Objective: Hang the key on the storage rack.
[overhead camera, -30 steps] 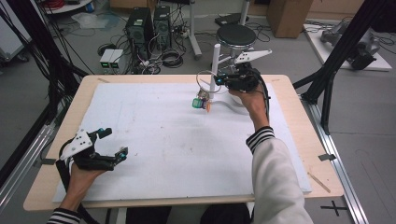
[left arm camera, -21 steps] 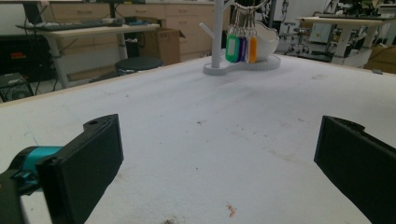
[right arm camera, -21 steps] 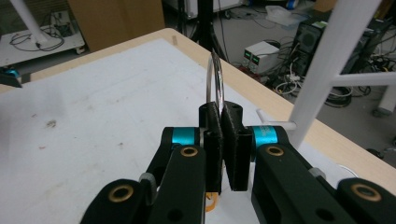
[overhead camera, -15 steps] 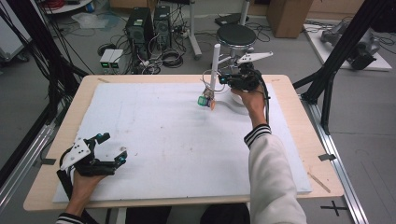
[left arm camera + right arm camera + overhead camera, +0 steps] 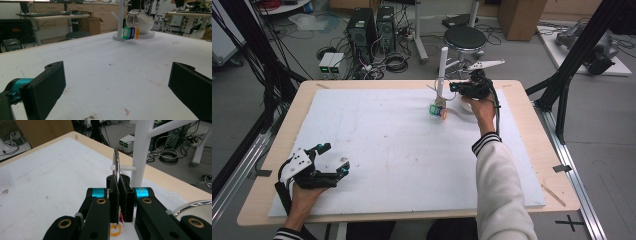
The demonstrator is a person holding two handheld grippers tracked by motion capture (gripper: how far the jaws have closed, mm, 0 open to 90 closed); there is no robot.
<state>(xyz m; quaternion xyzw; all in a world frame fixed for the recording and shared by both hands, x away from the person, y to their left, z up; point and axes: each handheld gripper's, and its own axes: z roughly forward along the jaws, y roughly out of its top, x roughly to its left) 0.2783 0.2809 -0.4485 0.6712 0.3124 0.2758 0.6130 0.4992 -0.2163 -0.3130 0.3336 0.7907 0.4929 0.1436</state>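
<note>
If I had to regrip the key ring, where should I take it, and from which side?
Take the metal key ring on its bare lower arc, as the right gripper does now, shut across the thin wire. Come from the side away from the white stand, leaving the upper loop free for the peg and the tags hanging below.

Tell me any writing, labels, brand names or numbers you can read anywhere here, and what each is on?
No text can be read here.
The key ring held by the right gripper has coloured tags, but any writing on them is too small to tell.
The cardboard box is blurred; nothing legible.
The black cross mark on the floor is a sign, not a word.
</note>
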